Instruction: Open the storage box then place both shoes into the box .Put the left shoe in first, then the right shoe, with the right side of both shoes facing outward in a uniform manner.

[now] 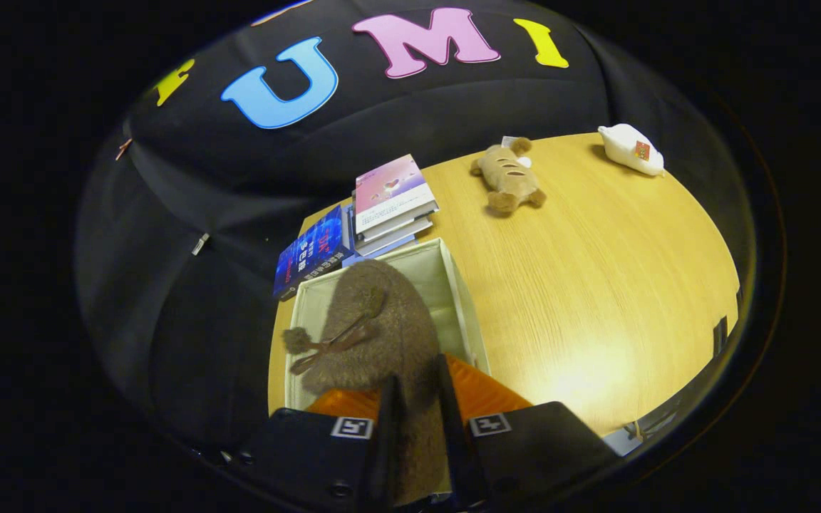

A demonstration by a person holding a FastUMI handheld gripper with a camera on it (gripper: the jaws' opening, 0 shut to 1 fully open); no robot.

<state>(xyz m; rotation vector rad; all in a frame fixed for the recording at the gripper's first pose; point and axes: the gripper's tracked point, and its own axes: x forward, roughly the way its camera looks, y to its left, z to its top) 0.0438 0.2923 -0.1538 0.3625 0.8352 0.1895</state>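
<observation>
A fuzzy brown shoe (382,328), soft-piled with a pom-pom lace, hangs at lower centre of the frame over the open storage box (464,299), a pale fabric cube with thin upright walls. The gripper (416,420) is nearly closed, both black fingers pinching the shoe's rear. This looks like a shoe being lowered in; which shoe, I cannot tell. Next it needs lowering inside and releasing. An orange ribbed flap (485,392) lies beside the fingers. On the wooden table (596,285), stacked books (385,203) upper centre, a plush toy (509,178) beyond.
</observation>
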